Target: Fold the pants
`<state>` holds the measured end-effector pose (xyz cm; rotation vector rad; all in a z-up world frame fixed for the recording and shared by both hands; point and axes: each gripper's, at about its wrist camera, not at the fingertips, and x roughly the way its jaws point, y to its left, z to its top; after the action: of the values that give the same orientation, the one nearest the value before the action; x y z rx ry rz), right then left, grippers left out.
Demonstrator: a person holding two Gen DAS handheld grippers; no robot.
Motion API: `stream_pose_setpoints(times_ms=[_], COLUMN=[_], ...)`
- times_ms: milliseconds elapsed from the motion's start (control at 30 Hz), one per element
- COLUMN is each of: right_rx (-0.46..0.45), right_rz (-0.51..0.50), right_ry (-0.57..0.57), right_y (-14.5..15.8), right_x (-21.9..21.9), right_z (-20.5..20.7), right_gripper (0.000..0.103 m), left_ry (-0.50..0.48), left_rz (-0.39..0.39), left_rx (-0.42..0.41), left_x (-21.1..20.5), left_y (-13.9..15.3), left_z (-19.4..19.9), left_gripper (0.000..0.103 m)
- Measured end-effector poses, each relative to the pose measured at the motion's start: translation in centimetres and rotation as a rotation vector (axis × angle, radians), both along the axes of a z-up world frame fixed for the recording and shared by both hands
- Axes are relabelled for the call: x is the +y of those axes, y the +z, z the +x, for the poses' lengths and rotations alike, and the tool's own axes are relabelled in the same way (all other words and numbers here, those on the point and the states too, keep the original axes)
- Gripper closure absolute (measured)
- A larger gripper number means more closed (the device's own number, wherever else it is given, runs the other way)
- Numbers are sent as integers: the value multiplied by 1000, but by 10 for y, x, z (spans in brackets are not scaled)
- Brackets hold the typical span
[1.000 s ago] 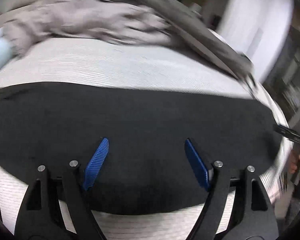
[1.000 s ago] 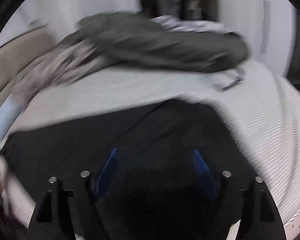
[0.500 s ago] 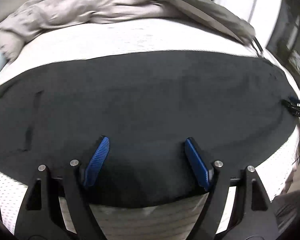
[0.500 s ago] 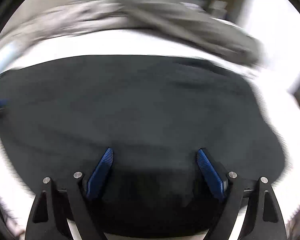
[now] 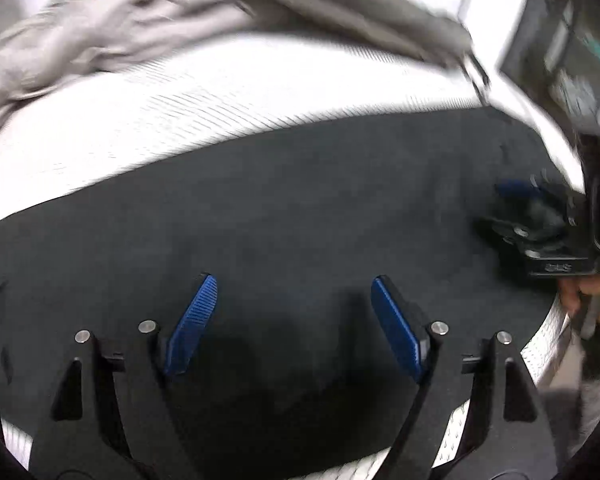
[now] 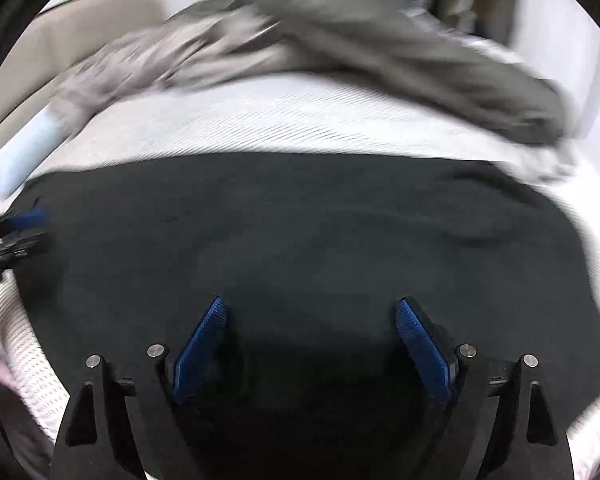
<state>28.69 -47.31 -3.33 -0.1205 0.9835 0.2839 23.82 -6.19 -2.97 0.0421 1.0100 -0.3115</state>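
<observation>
Fingers of the left gripper [image 5: 292, 312] stand wide apart over the black pants [image 5: 280, 208], which lie flat across the white ribbed bed cover [image 5: 204, 104]; nothing is pinched between the blue pads [image 5: 192, 324], and whether their tips touch the cloth cannot be told. The right gripper [image 6: 312, 336] is likewise spread wide and empty above the same pants [image 6: 300, 220], near their front edge, with a heap of grey clothes [image 6: 380, 36] behind. No writing or label can be read; a small mark on the right gripper's body in the left wrist view is too blurred.
</observation>
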Motion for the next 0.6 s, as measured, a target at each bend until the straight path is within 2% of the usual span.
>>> stream_pose_setpoints(times_ms=[33, 133, 200, 233, 300, 367, 467, 533, 600], right_rx=[0, -28, -49, -61, -63, -81, -84, -119, -130], right_rz=[-57, -110, -207, -263, -252, -302, -277, -225, -150], right_ry=[11, -12, -161, -262, -376, -458, -456, -407, -313], right_y=[-6, -5, -3, -4, -6, -6, 10, 29, 43], right_x=[6, -15, -60, -87, -130, -155, -147, -123, -85], right_z=[6, 8, 14, 16, 12, 10, 13, 25, 35], right_gripper=[15, 15, 14, 13, 14, 14, 14, 14, 13], left_ry=[-1, 17, 75, 124, 163, 197, 222, 166, 121], left_rz=[33, -3, -10, 14, -14, -6, 37, 7, 18], left_rx=[27, 19, 8, 2, -10, -21, -22, -50, -65], left_x=[0, 32, 66, 88, 120, 132, 127, 105, 75], left_y=[-9, -16, -17, -20, -23, -22, -12, 1, 10], left_z=[6, 5, 1, 3, -2, -4, -2, -3, 14], left_gripper=[26, 26, 25, 25, 25, 25, 25, 25, 25])
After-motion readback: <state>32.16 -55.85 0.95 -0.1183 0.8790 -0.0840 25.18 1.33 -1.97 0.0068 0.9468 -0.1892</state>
